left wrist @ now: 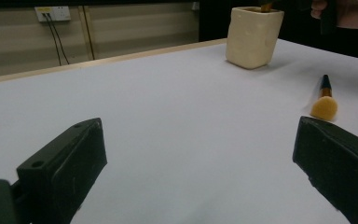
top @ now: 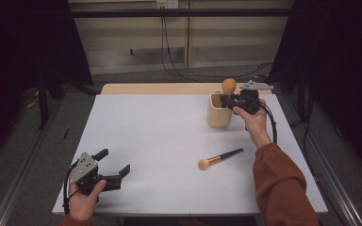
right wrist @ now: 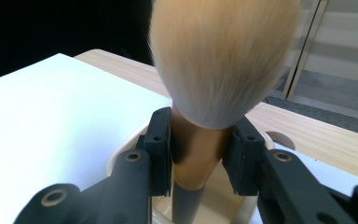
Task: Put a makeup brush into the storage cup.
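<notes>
While ur right claw (right wrist: 198,154) grips big brush (right wrist: 216,65) over cup (top: 218,112), tilt = rim snag, cup tips; left claw (top: 114,165) wide, idle.

Table top (top: 160,141): smooth matt white sheet, laid over pale wood that shows as a strip along the far edge, upper centre of the high view. Cup (top: 218,112): cream, matt, faintly dimpled walls, looks ceramic or moulded plastic, can't tell which. Big brush (right wrist: 219,60) at top centre of the right gripper view: soft fluffy tan bristles, satin copper-coloured ferrule, grey handle. Small brush (top: 219,157) lower right of centre in the high view: same tan bristle, copper-look ferrule, dark glossy handle. Right gripper (right wrist: 198,149) and left gripper (top: 111,162): matt black plastic, slightly scuffed. Sleeve (top: 283,188): rust-coloured knit cloth.
</notes>
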